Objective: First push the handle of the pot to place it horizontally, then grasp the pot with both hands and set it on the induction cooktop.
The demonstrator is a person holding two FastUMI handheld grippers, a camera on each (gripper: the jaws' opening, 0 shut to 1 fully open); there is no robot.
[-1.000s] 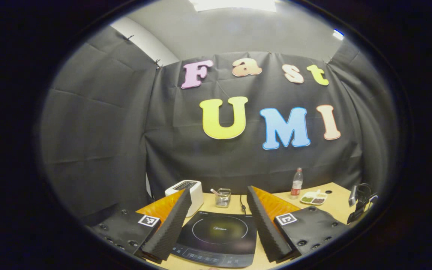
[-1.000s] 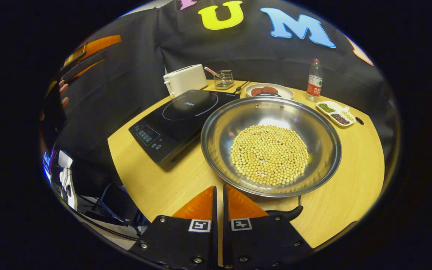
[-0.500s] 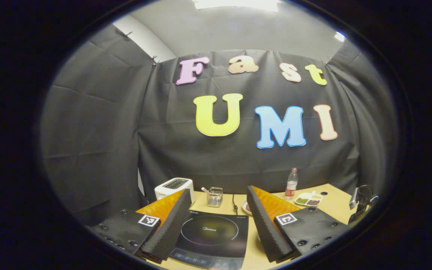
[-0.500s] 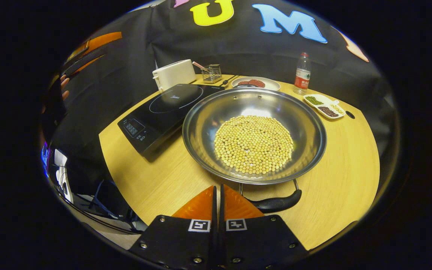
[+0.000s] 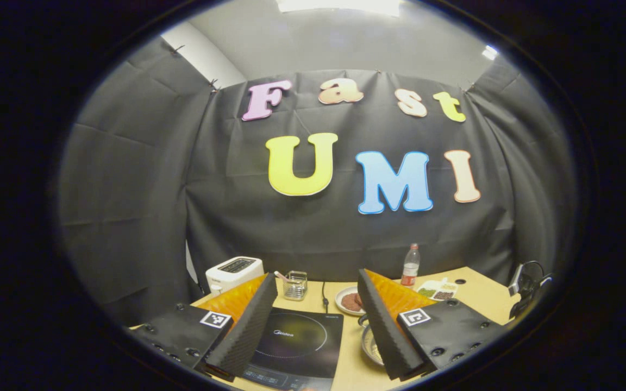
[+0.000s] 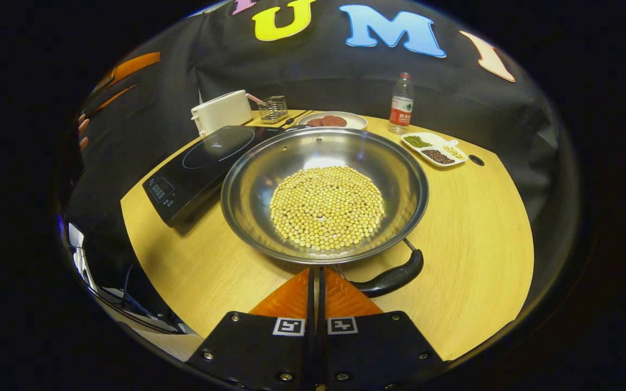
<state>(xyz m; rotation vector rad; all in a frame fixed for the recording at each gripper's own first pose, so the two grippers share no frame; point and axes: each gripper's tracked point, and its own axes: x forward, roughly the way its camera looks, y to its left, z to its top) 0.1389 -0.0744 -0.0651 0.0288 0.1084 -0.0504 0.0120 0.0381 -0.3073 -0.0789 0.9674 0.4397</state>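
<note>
The right gripper point(image 6: 317, 271), fingers pressed together, sits beside the pot handle point(image 6: 392, 277); the left gripper point(image 5: 315, 315) is spread above the induction cooktop point(image 6: 204, 163). The steel pot point(image 6: 324, 195) stands beside the cooktop. A hard push may spill soybeans point(image 6: 326, 206).

Silver pot point(image 6: 248, 179) of yellow beans point(image 6: 326, 206), black cooktop point(image 6: 204, 160), seemingly white toaster point(image 6: 220, 111).

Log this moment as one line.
right gripper: shut, at pot handle | left gripper: open, above induction cooktop | pot: on table, beside cooktop
</note>
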